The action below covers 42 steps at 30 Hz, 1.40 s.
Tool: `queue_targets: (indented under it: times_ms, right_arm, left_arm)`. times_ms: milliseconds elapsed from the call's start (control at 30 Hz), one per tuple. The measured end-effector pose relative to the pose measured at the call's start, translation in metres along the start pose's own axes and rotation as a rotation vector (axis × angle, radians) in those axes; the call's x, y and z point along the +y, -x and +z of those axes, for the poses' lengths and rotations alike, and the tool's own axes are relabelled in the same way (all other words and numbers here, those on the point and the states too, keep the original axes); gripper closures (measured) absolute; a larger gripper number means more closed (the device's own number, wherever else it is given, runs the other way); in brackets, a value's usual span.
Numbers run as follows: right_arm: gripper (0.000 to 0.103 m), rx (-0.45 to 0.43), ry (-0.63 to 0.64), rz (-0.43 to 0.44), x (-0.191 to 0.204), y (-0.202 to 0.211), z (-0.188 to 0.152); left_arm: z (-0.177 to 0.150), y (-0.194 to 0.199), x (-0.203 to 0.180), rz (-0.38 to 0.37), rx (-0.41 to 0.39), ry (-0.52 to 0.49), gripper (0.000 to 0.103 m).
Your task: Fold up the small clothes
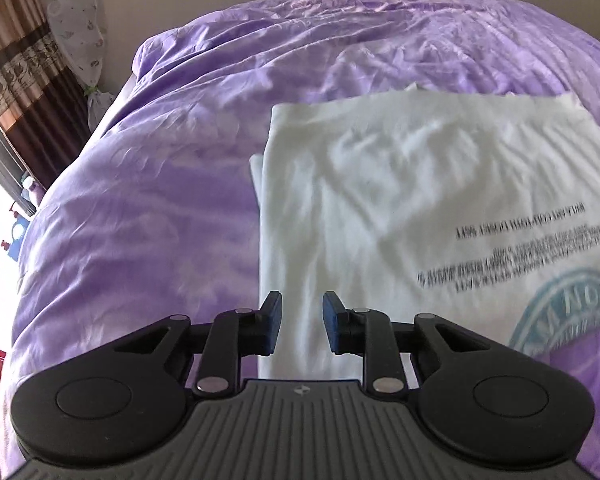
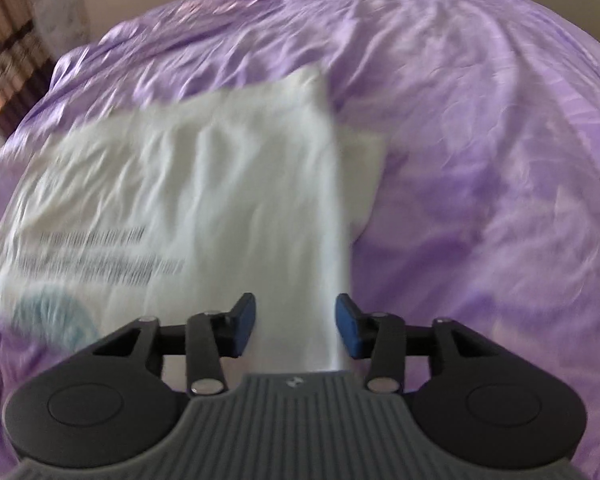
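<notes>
While spread on a bed under a crumpled purple duvet (image 1: pixel 148 208), white T-shirt (image 1: pixel 400 184) lies partly folded, sides turned in to make a long panel, a narrower layer peeking out along one edge. Printed on the cloth: lines of dark text (image 1: pixel 532 240) seen upside down, plus a round teal emblem (image 1: pixel 572 308) near the close end (lettering too blurred to read).

Left tongs (image 1: pixel 302 322) poised above the shirt's near left edge, blue pads (image 1: pixel 274 322) standing apart with white cloth visible in the gap, nothing pinched between them. Right tongs (image 2: pixel 296 326) likewise over the shirt (image 2: pixel 228 184) at its near right edge, pads (image 2: pixel 350 326) set wider, no contact with the fabric discernible. Right view heavily smeared, purple duvet (image 2: pixel 480 160) filling everything beyond the garment.

Beyond the bed in the left view: striped brown curtain (image 1: pixel 16 64) at the window side, a pale patterned cover (image 1: pixel 76 20) standing against the wall.
</notes>
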State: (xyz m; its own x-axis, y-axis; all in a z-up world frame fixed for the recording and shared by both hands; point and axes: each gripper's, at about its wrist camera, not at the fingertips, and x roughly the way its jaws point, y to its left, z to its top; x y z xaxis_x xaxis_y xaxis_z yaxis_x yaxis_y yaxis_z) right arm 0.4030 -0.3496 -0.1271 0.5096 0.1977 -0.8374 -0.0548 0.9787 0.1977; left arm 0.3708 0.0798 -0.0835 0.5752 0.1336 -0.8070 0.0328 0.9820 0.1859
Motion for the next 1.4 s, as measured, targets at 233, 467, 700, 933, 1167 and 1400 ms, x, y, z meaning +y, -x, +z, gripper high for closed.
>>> queue_targets:
  times_ms: [233, 467, 700, 933, 1167, 1400]
  right_arm:
    - [0.056, -0.016, -0.238, 0.069, -0.051, -0.030, 0.025]
    - [0.057, 0.029, -0.273, 0.122, -0.066, -0.068, 0.027]
    - [0.091, 0.014, -0.256, 0.189, -0.060, -0.076, 0.025]
    - [0.099, -0.005, -0.188, 0.103, -0.036, -0.038, 0.043]
    - [0.099, -0.022, -0.210, 0.145, 0.013, 0.030, 0.088]
    - [0.099, -0.046, -0.133, 0.208, 0.120, 0.056, 0.129]
  left_arm:
    - [0.017, -0.035, -0.008, -0.037, 0.029, 0.038, 0.073]
    - [0.026, -0.062, -0.012, -0.040, 0.070, 0.026, 0.072]
    - [0.022, -0.064, -0.013, -0.038, 0.057, 0.022, 0.072]
    - [0.021, -0.035, 0.000, -0.059, 0.045, -0.004, 0.072]
    - [0.020, 0.003, 0.029, -0.098, 0.008, 0.034, 0.072]
    - [0.007, 0.035, 0.050, -0.093, -0.013, 0.008, 0.066]
